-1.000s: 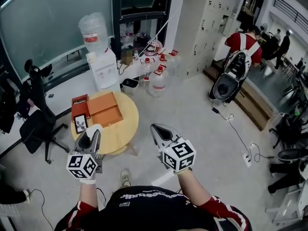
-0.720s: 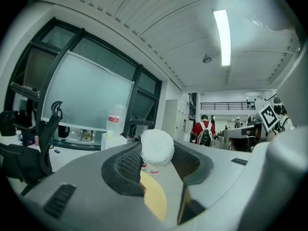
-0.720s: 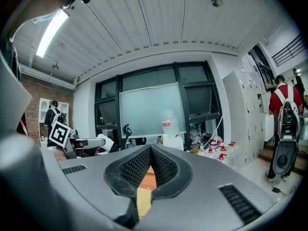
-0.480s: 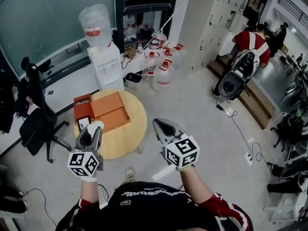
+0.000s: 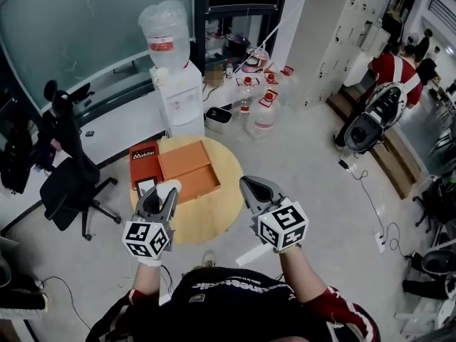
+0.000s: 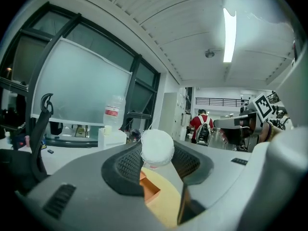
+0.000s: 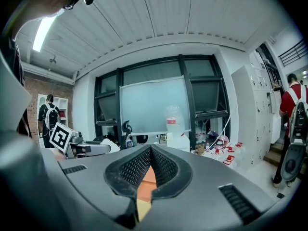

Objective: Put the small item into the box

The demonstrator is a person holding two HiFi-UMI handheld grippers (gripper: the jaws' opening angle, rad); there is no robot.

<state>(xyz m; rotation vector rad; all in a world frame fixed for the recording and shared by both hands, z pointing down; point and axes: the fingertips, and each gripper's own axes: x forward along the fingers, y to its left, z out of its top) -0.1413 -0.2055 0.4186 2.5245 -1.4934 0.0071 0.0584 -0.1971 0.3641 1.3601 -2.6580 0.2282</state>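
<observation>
Head view: left hand-held gripper [image 5: 164, 197] over the near side of the round desk [image 5: 226, 206], clamped on a small white ball [image 5: 169, 187] at its tips. Orange box [image 5: 189, 168] lies open on the desk, just beyond the ball. Right hand-held gripper [image 5: 252, 188] at the desk's right edge, clenched, carrying nothing.

Left gripper view: white ball [image 6: 157, 147] pinched between the jaw tips. Below it, a corner of the orange box [image 6: 150, 189] and pale desk wood [image 6: 166, 207].

Right gripper view: jaws meet at the tips with nothing between them. A strip of the orange box [image 7: 147, 176] shows through the gap lower down.
</observation>
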